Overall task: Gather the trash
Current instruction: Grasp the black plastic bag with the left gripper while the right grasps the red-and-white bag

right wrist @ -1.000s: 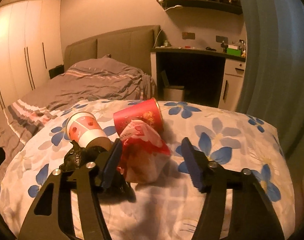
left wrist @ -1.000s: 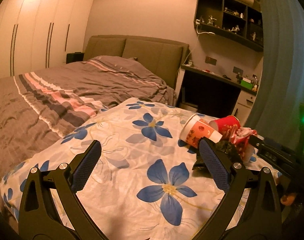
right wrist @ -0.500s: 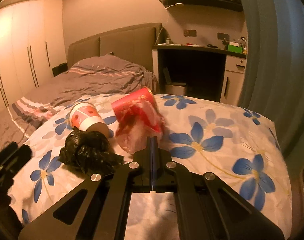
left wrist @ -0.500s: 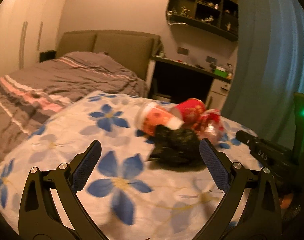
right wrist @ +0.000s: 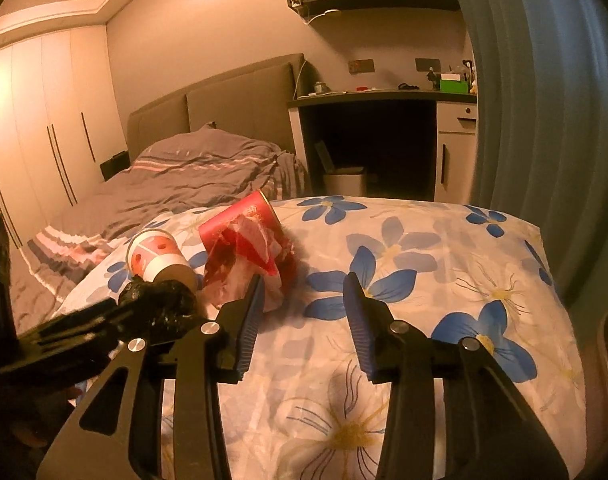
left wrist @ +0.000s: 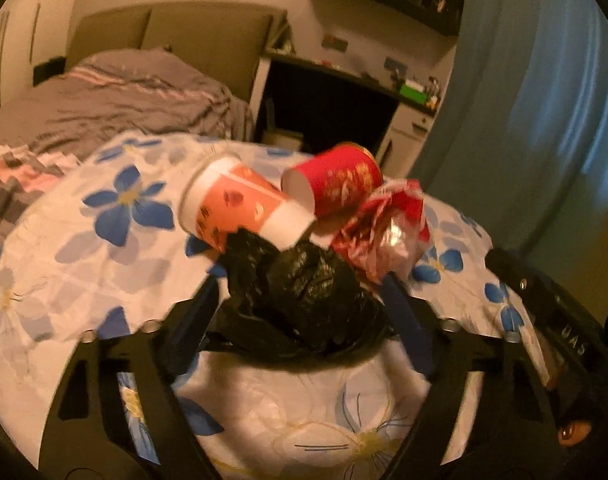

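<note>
- Left gripper (left wrist: 300, 304) has just been closing around the black bag (left wrist: 304, 292); a firm grip cannot be confirmed.
- Right gripper (right wrist: 304, 312), jaws just reopened, holds nothing beside the red wrapper (right wrist: 248, 260).
- Next: clamp the bag fully, then lift.

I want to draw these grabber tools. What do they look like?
Both are black. The left gripper and the right gripper each have two angled arms with cut-out holes and small silver screws. Their fingers carry dark blue ribbed pads. In the left wrist view the right tool's side shows white letters, too blurred to read fully.
</note>
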A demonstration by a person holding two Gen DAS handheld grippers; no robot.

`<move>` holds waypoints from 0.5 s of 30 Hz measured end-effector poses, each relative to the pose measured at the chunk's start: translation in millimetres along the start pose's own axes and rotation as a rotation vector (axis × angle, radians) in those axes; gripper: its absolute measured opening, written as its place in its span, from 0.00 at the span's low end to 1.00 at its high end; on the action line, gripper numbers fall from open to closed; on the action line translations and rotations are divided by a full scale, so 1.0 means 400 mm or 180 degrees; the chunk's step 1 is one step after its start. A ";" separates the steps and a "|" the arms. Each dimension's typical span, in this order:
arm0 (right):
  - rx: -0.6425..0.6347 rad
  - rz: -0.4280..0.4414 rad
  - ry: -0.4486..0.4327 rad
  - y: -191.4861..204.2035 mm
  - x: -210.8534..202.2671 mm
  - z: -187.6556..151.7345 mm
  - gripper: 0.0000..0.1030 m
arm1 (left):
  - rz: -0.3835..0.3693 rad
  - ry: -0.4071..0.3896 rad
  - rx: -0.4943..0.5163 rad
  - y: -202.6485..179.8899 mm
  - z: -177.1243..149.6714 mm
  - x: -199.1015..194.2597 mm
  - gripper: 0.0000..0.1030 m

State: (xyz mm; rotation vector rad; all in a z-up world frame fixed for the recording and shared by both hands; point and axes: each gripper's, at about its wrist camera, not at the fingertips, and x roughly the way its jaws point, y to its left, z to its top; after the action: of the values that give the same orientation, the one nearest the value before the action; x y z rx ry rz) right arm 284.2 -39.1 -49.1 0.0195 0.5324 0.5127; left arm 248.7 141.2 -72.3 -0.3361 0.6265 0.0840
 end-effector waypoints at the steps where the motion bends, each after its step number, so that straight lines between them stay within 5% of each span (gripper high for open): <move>1: 0.0001 0.0014 0.0002 0.003 0.004 0.001 0.43 | -0.0061 0.0047 -0.0004 0.003 -0.004 0.004 0.59; 8: -0.0062 0.0125 -0.0055 0.046 0.035 0.016 0.67 | -0.0276 0.0073 -0.0020 0.011 -0.039 -0.024 0.27; 15: -0.0022 0.0184 -0.0022 0.085 0.104 0.057 0.72 | -0.0266 -0.0171 -0.0121 0.033 -0.074 -0.121 0.25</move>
State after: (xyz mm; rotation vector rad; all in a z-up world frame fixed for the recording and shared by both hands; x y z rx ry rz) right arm 310.3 12.9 -44.2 0.0302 0.5244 0.5705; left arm 190.4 145.1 -70.0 -0.3952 0.5576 0.0250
